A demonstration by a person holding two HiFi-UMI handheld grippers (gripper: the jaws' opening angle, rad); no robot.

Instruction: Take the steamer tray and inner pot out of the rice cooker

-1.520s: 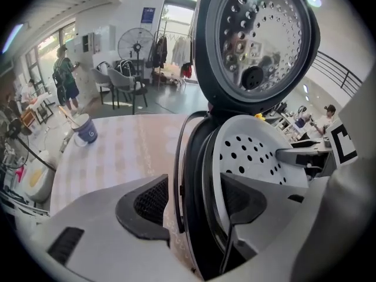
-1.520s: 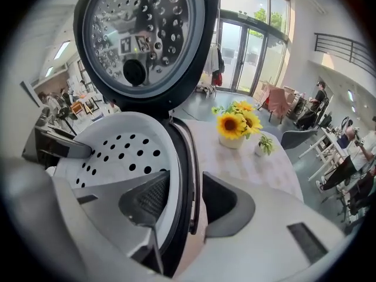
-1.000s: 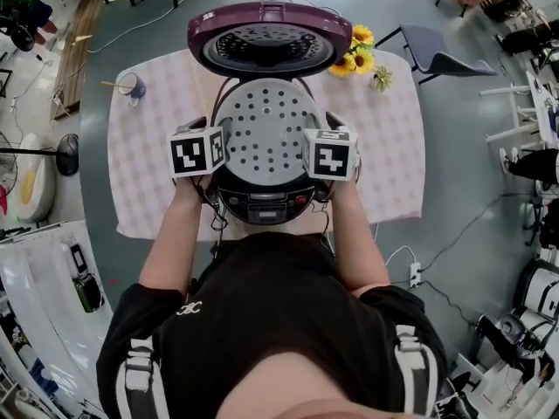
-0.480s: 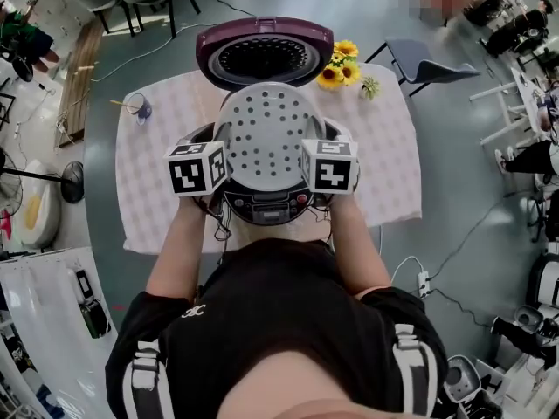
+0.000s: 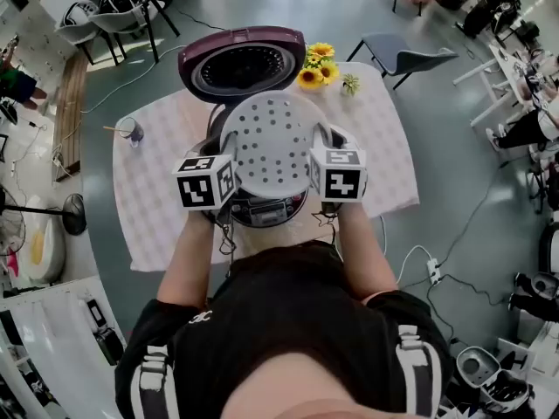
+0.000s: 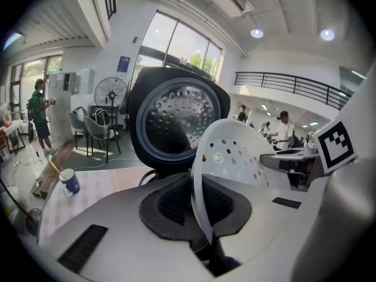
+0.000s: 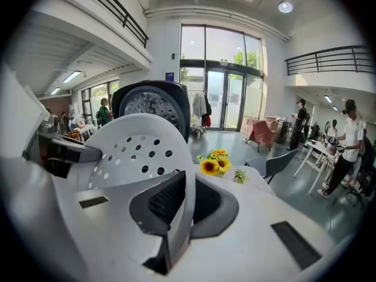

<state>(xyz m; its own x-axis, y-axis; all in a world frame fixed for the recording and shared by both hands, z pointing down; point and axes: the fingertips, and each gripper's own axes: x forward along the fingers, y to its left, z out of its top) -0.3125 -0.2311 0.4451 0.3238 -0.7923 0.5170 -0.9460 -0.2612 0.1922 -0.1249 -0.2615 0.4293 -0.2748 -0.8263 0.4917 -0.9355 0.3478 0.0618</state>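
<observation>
The white perforated steamer tray (image 5: 266, 142) hangs tilted above the rice cooker (image 5: 262, 209), gripped at two opposite rims. My left gripper (image 5: 229, 171) is shut on its left rim; its jaws have just been closing with that rim between them. My right gripper (image 5: 314, 162) is shut on the right rim. In the left gripper view the tray's edge (image 6: 235, 157) runs between the dark pads of the left gripper (image 6: 197, 207). The right gripper (image 7: 179, 210) pinches the tray (image 7: 135, 151) the same way. The cooker's purple lid (image 5: 243, 64) stands open behind. The tray hides the inner pot.
The cooker stands on a table with a checked cloth (image 5: 376, 147). Sunflowers (image 5: 316, 64) lie at the far right of the table, a cup (image 5: 131, 132) at the far left. A grey chair (image 5: 410, 55) stands beyond the table. People stand far off.
Both grippers have risen with the steamer tray, which sat in the cooker's mouth a second ago and now hangs above it. The tray looks tipped more toward me.
</observation>
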